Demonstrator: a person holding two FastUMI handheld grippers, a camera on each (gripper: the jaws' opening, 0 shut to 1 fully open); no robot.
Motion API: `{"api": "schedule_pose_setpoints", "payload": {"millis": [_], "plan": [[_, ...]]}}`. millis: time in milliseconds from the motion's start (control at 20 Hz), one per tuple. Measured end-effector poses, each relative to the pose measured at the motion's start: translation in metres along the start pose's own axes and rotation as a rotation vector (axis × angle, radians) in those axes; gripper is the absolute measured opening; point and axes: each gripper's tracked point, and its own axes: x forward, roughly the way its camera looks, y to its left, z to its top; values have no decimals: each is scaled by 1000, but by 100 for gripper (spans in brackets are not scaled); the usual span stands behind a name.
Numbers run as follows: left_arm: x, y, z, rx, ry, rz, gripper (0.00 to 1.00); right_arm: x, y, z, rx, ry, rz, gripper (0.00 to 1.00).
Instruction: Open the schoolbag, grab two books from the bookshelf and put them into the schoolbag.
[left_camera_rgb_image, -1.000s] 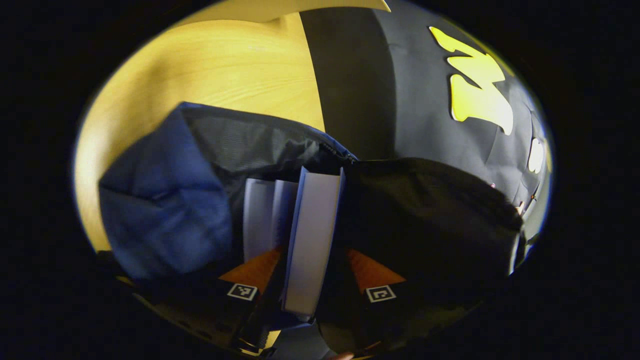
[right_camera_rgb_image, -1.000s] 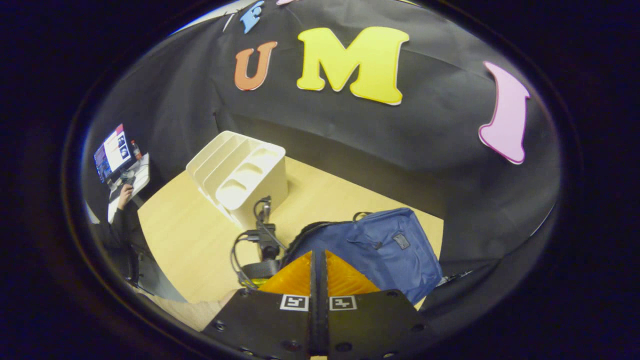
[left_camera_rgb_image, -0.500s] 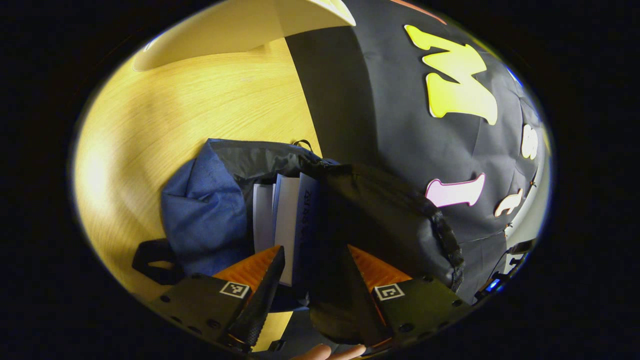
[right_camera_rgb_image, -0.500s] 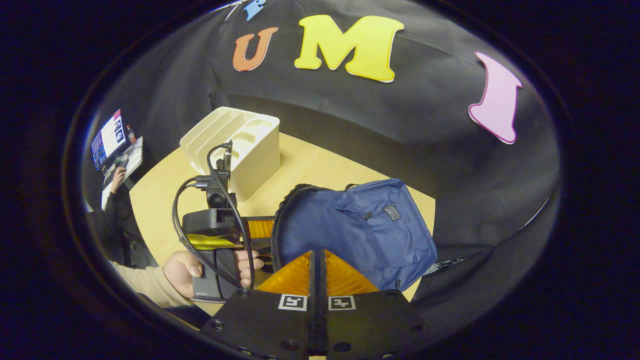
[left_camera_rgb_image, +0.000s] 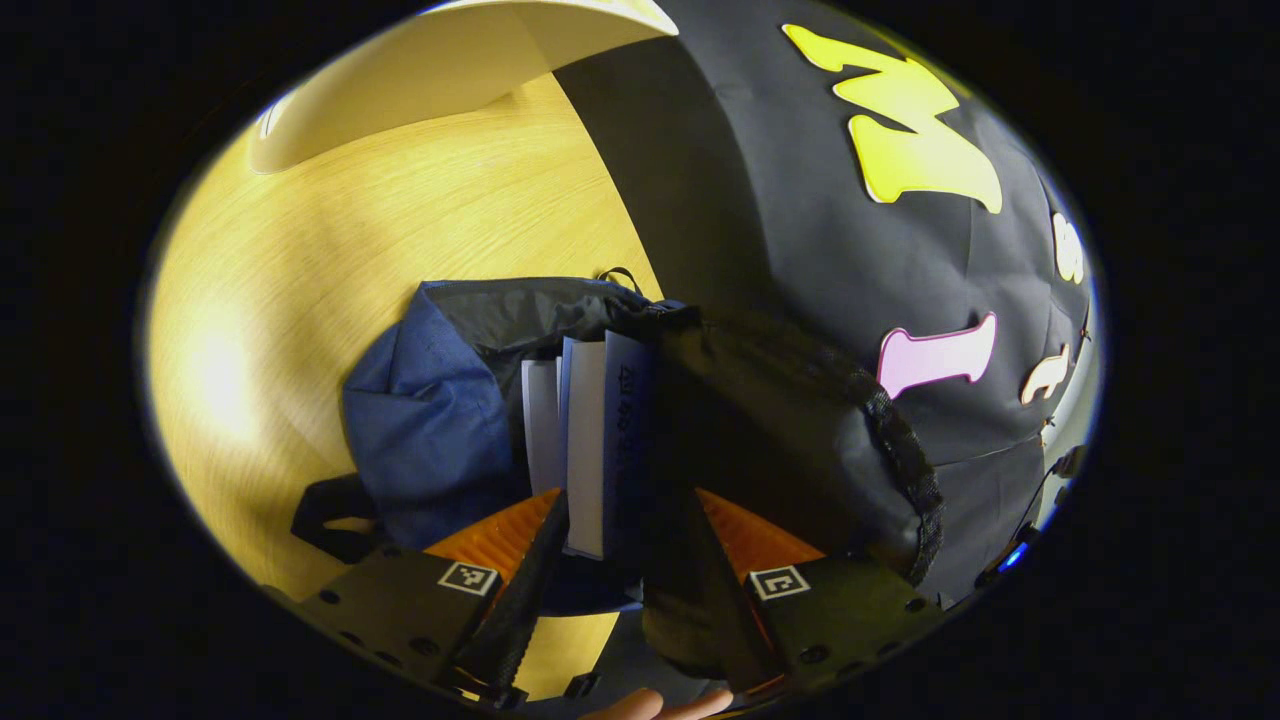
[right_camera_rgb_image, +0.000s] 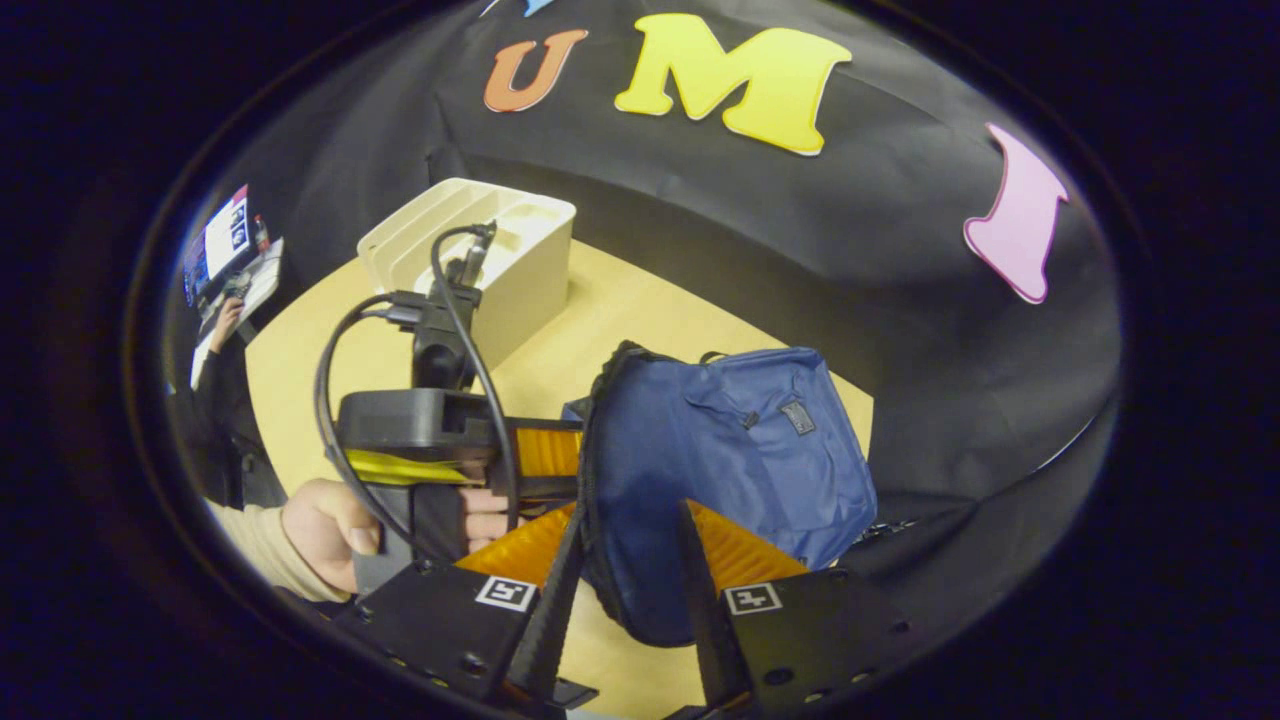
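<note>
Both books (left_camera_rgb_image: 590, 450) stand inside the schoolbag (right_camera_rgb_image: 740, 460); fingers of both grippers are spread

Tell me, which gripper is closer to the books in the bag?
Left. The left gripper sits right at the books inside the open schoolbag, jaws apart around their ends. The right gripper is outside, jaws open at the bag's edge.
</note>
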Motion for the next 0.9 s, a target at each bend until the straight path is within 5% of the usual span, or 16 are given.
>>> {"api": "schedule_pose_setpoints", "payload": {"millis": [50,150,250,400,600,900], "plan": [[-1,0,-2,2,6,-4,77,3,2,1,-4,4,6,54],[-5,2,-1,29,4,14,77,8,4,1,-22,20,7,33],[-16,2,-2,67,17,8,77,9,8,-1,-18,28,17,27],[-42,14,0,170,25,74,77,10,12,0,11,23,32,5],[-115,12,19,358,-8,146,77,9,11,3,48,-10,20,5],[-257,30,99,739,-221,392,76,18,20,-3,148,-31,-10,5]]}}
